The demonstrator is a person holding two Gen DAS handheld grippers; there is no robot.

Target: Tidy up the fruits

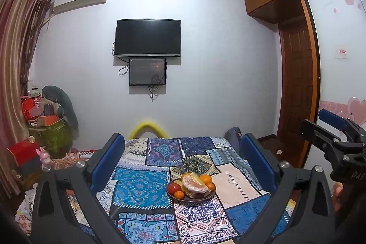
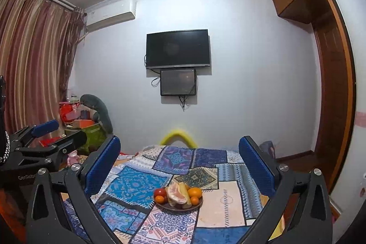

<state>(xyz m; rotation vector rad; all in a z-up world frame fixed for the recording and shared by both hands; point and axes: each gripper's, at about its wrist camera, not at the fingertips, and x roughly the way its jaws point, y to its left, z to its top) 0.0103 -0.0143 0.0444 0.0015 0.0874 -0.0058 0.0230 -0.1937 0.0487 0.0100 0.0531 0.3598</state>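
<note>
A brown plate (image 1: pixel 207 196) of fruit sits on a patchwork cloth (image 1: pixel 141 189). It holds a peeled pomelo (image 1: pixel 195 184), a red tomato (image 1: pixel 173 187), oranges (image 1: pixel 206 178) and a banana. In the right wrist view the plate (image 2: pixel 199 204) shows with the pomelo (image 2: pixel 176 194) and an orange (image 2: pixel 195 192). My left gripper (image 1: pixel 183 148) is open and empty, raised above and behind the plate. My right gripper (image 2: pixel 179 149) is open and empty, at like height. Each gripper shows at the other view's edge.
The patchwork cloth (image 2: pixel 137 184) covers the table. Behind it are a yellow chair back (image 1: pixel 147 127), a wall TV (image 1: pixel 147 38), a pile of boxes and a plush toy (image 1: pixel 59 106) at left, curtains (image 2: pixel 34 61), and a wooden door (image 1: pixel 297 88) at right.
</note>
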